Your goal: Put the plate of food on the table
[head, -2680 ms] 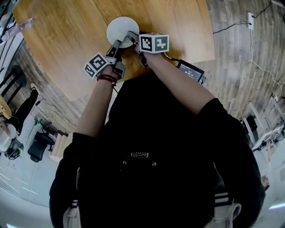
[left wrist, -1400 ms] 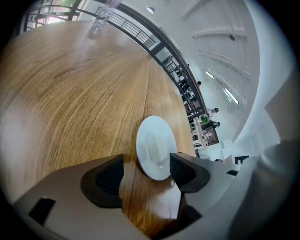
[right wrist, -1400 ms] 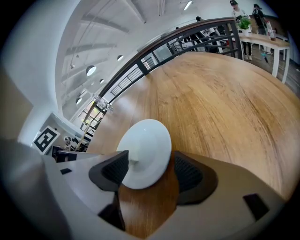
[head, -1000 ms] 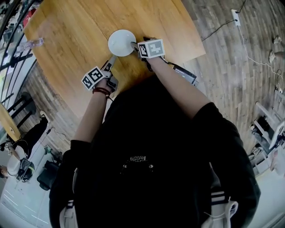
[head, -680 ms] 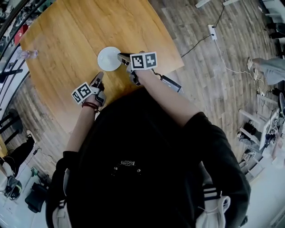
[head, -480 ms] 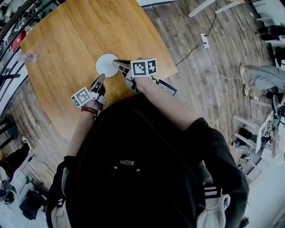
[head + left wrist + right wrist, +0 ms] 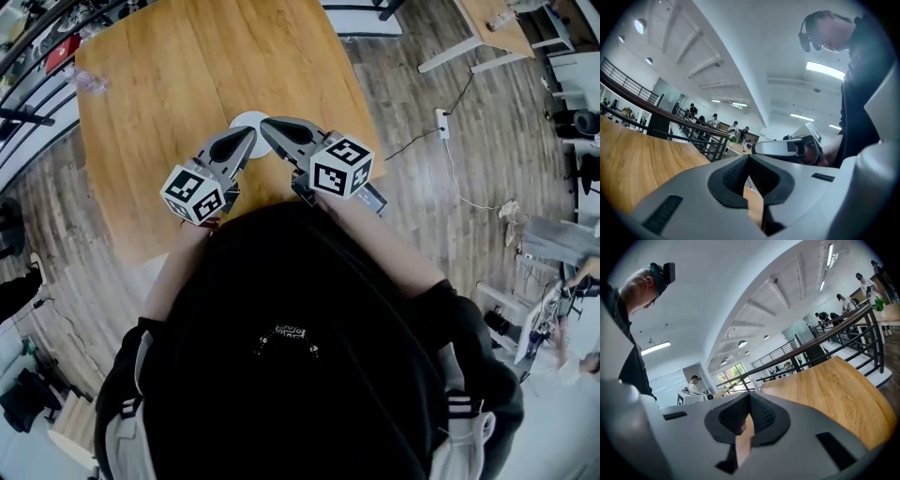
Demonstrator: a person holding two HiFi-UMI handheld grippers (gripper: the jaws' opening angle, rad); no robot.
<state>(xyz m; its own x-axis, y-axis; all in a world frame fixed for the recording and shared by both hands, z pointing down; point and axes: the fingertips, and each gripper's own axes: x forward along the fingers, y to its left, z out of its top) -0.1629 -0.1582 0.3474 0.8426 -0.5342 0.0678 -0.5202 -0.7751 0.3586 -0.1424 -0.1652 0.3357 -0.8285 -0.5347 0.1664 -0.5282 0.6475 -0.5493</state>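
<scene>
On the wooden table (image 7: 159, 103), round white plate (image 7: 242, 119), seemingly plain, half hidden by left gripper (image 7: 250, 132) and right gripper (image 7: 267, 124), both closed, empty.

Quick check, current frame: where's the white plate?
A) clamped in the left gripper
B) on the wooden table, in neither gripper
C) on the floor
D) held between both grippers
B: the white plate lies on the wooden table, while the left gripper and the right gripper each have their jaws together with nothing between them.
</scene>
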